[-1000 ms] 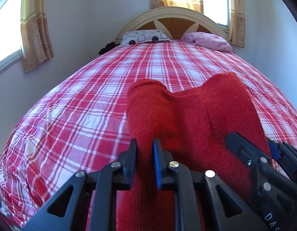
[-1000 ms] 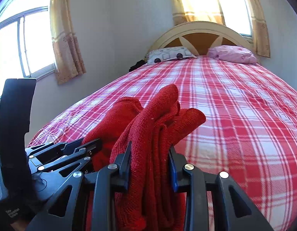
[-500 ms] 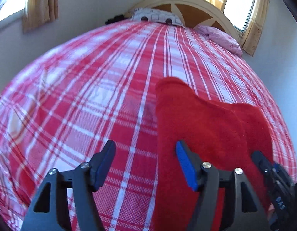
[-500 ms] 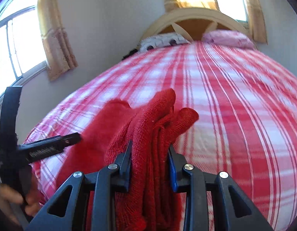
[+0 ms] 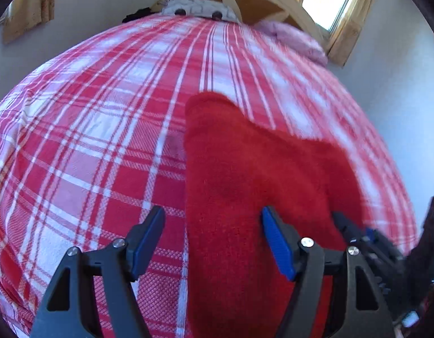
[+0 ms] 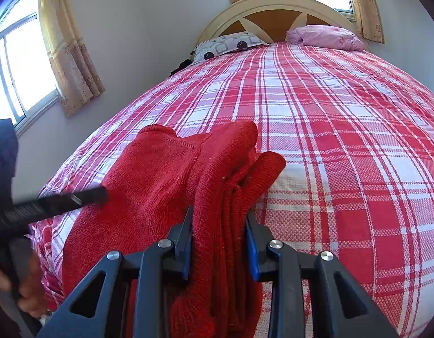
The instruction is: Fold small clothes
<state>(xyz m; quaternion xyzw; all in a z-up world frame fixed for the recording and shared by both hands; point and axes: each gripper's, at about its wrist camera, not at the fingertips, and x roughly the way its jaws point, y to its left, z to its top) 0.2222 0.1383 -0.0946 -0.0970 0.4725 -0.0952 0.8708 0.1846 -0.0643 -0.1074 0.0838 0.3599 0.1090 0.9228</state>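
Observation:
A red knit garment (image 5: 253, 174) lies on the red-and-white plaid bed (image 5: 104, 129) near its front edge. My left gripper (image 5: 212, 242) is open and empty; it hovers over the garment's left edge. My right gripper (image 6: 219, 236) is shut on a bunched, folded part of the red garment (image 6: 160, 177) at its right side. The right gripper shows at the lower right of the left wrist view (image 5: 369, 242). The left gripper's finger (image 6: 62, 201) shows at the left of the right wrist view, above the garment.
The plaid bed (image 6: 343, 118) stretches far ahead to a cream headboard (image 6: 273, 8). A patterned pillow (image 6: 228, 45) and a pink pillow (image 6: 324, 36) lie at its head. Walls and curtained windows (image 6: 22, 64) flank the bed.
My left gripper has opened and let go of the garment, then risen and tilted down over it. The garment's left part now lies flat on the bed. The right gripper keeps its hold.

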